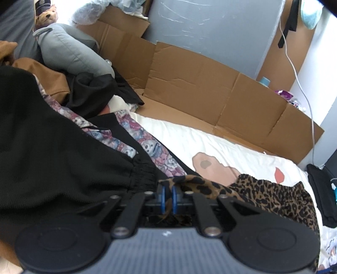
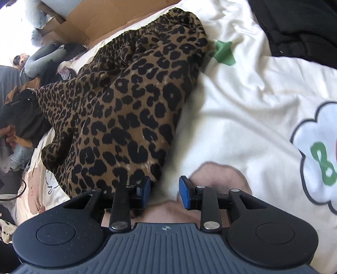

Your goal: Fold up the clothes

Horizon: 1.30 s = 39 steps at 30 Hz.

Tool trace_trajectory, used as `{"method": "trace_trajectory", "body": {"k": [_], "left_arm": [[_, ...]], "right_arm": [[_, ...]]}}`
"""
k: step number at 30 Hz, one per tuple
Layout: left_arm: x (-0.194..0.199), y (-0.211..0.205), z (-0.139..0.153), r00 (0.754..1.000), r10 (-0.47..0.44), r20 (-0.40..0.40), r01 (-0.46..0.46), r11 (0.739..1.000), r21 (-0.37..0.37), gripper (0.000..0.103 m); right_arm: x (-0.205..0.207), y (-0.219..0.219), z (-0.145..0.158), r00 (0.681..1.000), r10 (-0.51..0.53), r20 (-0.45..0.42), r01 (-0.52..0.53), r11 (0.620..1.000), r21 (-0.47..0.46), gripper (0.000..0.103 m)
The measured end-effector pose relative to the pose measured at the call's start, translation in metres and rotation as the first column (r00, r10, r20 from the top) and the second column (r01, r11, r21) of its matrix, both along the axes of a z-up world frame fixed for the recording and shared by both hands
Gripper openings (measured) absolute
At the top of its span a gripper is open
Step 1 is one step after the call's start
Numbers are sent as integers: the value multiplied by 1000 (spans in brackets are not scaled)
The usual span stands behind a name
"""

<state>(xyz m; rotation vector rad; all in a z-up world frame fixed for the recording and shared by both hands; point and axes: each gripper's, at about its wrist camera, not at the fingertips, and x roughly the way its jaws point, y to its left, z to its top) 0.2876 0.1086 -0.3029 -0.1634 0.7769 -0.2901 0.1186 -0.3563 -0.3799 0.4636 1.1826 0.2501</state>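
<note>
A leopard-print garment (image 2: 130, 101) lies stretched across the white printed bedcover (image 2: 242, 109). My left gripper (image 1: 168, 195) is shut on one corner of this leopard-print garment (image 1: 263, 194), with the cloth pinched between its blue pads. My right gripper (image 2: 164, 192) stands open just above the bedcover. Its left blue pad (image 2: 146, 190) touches the garment's near edge, and nothing sits between the fingers. In the right wrist view the left gripper (image 2: 21, 101) shows small at the garment's far left corner, held by a hand (image 2: 9, 134).
A pile of black, floral and brown clothes (image 1: 52, 137) fills the left of the bed, beside a grey pillow (image 1: 71, 52) and a teddy bear (image 1: 47, 16). Flattened cardboard (image 1: 200, 84) lines the wall. A black bag (image 1: 322, 189) lies at the bed's right end.
</note>
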Motion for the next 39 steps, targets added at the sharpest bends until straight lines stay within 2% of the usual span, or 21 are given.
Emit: {"method": "trace_trajectory", "body": {"k": [5,6,8,10,12,18,23,24,28,32,34,36,38,39], "left_arm": [[8,-7,-3,1000,17,-13,-17,1000,8,9],[8,-9,-4,1000,13,-22,-12,1000,11,12],[1,-10,-3,999,13,-32,-12,1000,16,20],[-9,-9,-2,999,16,-45,-15,1000,12,42],[-20,-9,-1,998,13,-61,-13,1000,9,50],[-67,-19,-3,982,-103,-157,106,994,10,55],[-97,-34,-15,937,-227,-266,218,974,-61,56],[-102,-38,-18,928,-250,-278,239,968,-74,57],[-118,-51,-26,897,-314,-311,296,949,-107,71],[-126,-58,-39,877,-326,-354,310,945,-103,73],[-129,-60,-45,866,-326,-378,311,945,-103,73],[-133,-64,-52,853,-338,-398,323,940,-107,73],[-137,-70,-57,843,-364,-396,353,930,-104,71],[-139,-74,-59,840,-375,-391,369,925,-96,66]], "right_arm": [[7,13,1,1000,20,16,-19,1000,-19,36],[11,16,2,999,25,23,-24,1000,-13,36],[16,22,5,999,35,38,-35,999,-2,36],[21,28,8,998,44,54,-44,999,5,36],[26,34,12,996,52,69,-53,999,4,36],[32,45,22,994,56,90,-62,996,66,32],[41,55,12,996,56,71,-62,995,81,23],[44,56,10,996,53,69,-59,995,82,23],[56,63,7,996,53,66,-59,995,82,23],[64,72,4,995,62,73,-68,994,82,24],[66,76,4,995,68,79,-75,993,88,30],[65,78,6,994,73,82,-81,992,101,32],[64,77,9,994,74,81,-84,990,117,33],[62,76,11,994,73,80,-82,988,127,33]]}}
